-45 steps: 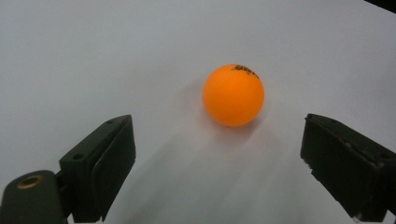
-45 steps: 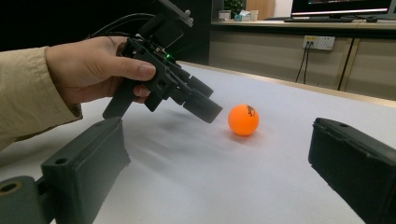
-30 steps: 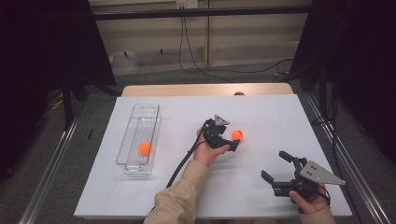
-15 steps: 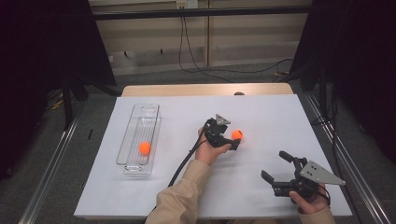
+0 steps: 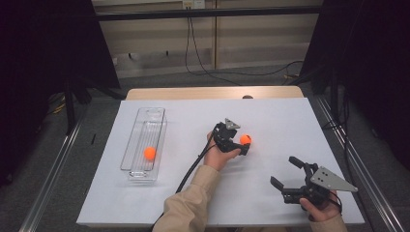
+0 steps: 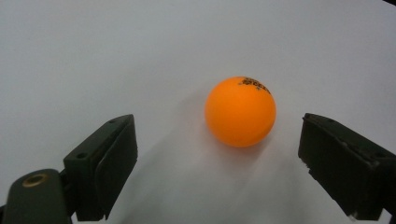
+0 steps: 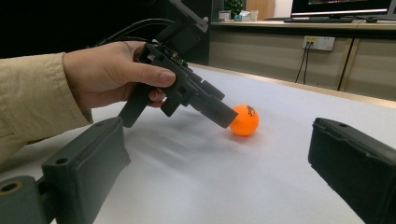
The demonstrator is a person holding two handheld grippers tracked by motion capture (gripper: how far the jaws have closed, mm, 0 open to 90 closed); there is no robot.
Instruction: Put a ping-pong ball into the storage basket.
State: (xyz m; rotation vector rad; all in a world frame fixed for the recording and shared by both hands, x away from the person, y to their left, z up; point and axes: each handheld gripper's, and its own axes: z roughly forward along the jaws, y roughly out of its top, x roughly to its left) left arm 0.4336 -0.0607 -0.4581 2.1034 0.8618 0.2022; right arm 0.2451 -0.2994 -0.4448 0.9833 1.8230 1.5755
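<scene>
Left gripper point(image 6: 219, 158) wide around orange ball point(image 6: 240, 111), untouched, high view adds second ball point(image 5: 150, 153) in tray point(image 5: 138, 170), right gripper point(image 5: 289, 175) wide

left gripper point(image 6: 219, 158) jaws closing slightly, ball point(image 6: 240, 111) between

No word or number could be read. The ball point(image 6: 240, 111) lying between the open left gripper's point(image 6: 224, 172) jaws, touching neither, carried a small dark stamp near its top, too blurred to make out. The same mark showed on it in the right gripper view, equally illegible.
</scene>
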